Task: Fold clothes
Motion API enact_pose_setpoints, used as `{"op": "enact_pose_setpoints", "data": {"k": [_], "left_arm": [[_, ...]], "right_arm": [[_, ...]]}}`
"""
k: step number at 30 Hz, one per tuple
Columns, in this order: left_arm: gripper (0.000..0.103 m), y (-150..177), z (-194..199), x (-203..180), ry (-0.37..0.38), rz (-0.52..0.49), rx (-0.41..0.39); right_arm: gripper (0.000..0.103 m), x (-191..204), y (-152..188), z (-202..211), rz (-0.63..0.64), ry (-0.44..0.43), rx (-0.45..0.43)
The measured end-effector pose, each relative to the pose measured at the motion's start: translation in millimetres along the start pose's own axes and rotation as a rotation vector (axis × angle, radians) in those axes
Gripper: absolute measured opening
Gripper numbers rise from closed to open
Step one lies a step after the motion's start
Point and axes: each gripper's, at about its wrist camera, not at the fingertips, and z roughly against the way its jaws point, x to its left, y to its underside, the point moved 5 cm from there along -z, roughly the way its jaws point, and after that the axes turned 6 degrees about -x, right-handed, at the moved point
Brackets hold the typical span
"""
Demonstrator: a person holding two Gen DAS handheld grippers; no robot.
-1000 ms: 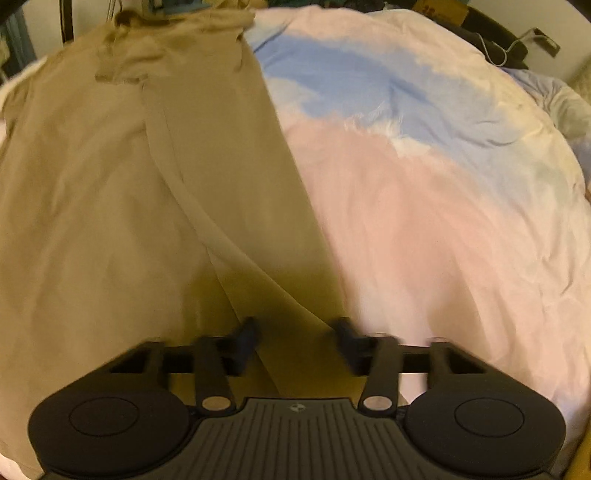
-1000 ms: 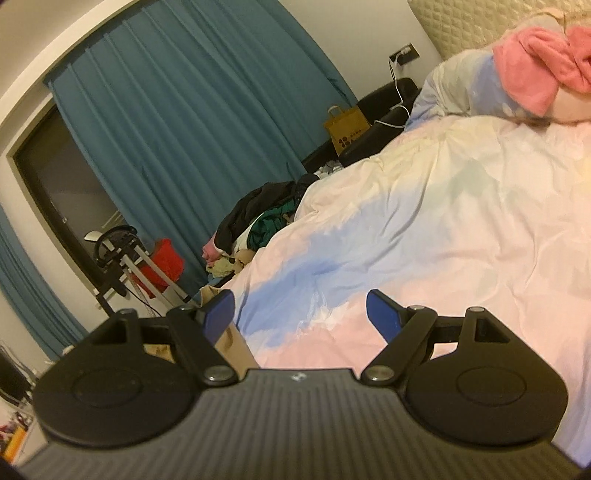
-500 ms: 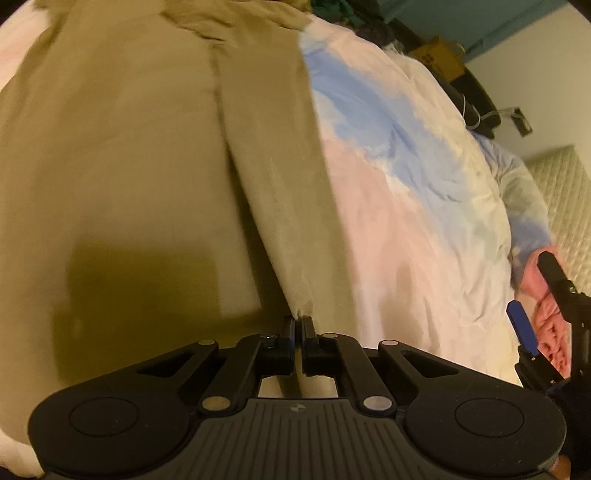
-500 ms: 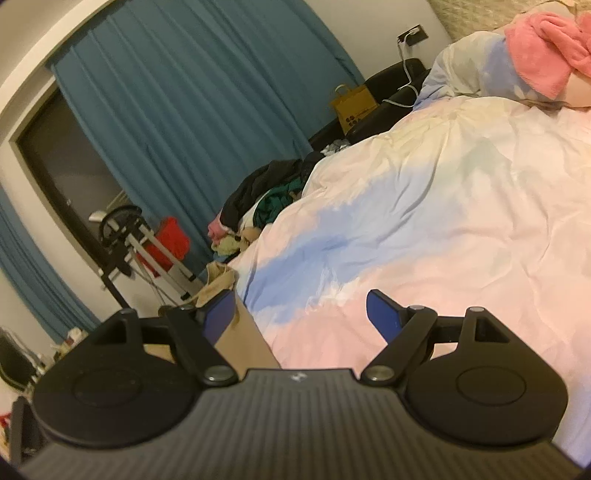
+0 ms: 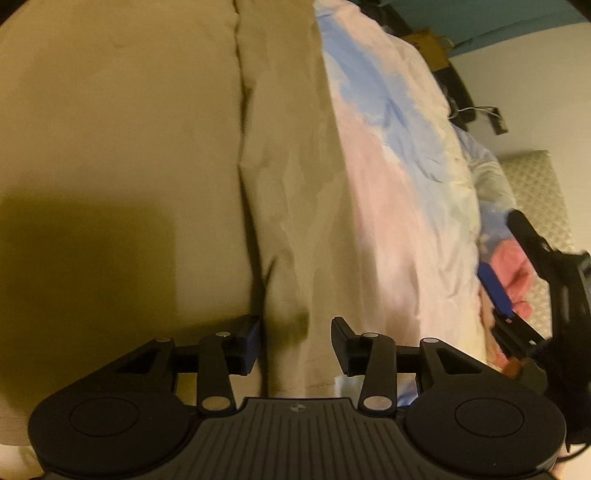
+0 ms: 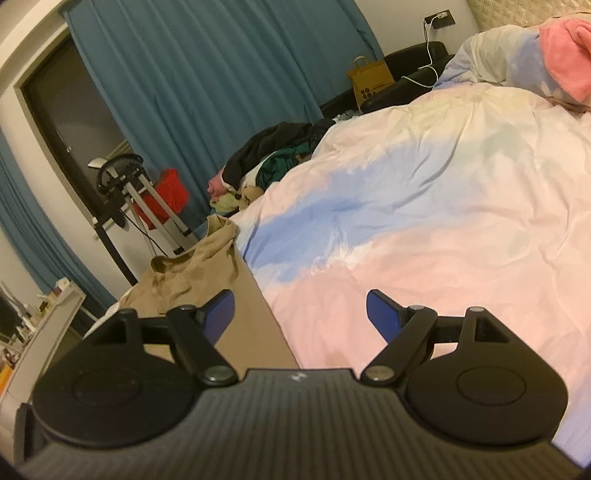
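Your left gripper is just opening partway over the tan shirt's folded strip, gripping nothing; your right gripper is gaping wide, empty.

Bedroom, warm dim light. Bed in front of me with a pink-blue-cream duvet. Teal curtains cover the far wall – dark doorway to their left. Quilted headboard at the bed's head. Wall socket with a white cable plugged in, paper bag beside a black sofa.
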Motion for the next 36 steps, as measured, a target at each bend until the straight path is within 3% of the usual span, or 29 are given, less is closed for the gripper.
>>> {"op": "enact_pose_setpoints", "data": {"k": [1, 3, 4, 11, 15, 20, 23, 25, 27, 28, 36], "left_arm": [[0.037, 1, -1, -1, 0.010, -0.005, 0.005], [0.007, 3, -1, -3, 0.025, -0.026, 0.010], [0.003, 4, 1, -4, 0.029, -0.040, 0.011], [0.002, -7, 31, -19, 0.030, -0.137, -0.048], [0.002, -13, 53, -13, -0.048, -0.185, -0.091], [0.002, -7, 52, 8, -0.206, -0.288, -0.103], [0.003, -4, 50, 14, -0.230, -0.324, -0.110], [0.011, -4, 54, 11, -0.228, -0.345, -0.119], [0.029, -6, 60, 5, -0.229, -0.377, -0.146], [0.032, -8, 64, 0, -0.229, -0.395, -0.167], [0.071, -29, 112, -46, -0.282, -0.552, -0.443]], "right_arm": [[0.081, 1, 1, -1, 0.003, 0.001, 0.004], [0.081, 4, 4, -4, 0.013, 0.005, 0.012], [0.081, 5, 5, -5, 0.017, 0.005, 0.016], [0.081, 14, 7, -5, 0.052, -0.015, 0.015], [0.081, 16, 7, -5, 0.056, -0.026, 0.019], [0.081, 21, 10, -6, 0.070, -0.041, 0.027], [0.081, 25, 10, -3, 0.087, -0.058, 0.022], [0.081, 29, 10, -1, 0.097, -0.076, 0.013], [0.081, 33, 10, 3, 0.106, -0.096, 0.000], [0.081, 36, 9, 4, 0.111, -0.105, -0.007], [0.081, 52, 6, 22, 0.148, -0.158, -0.088]]}}
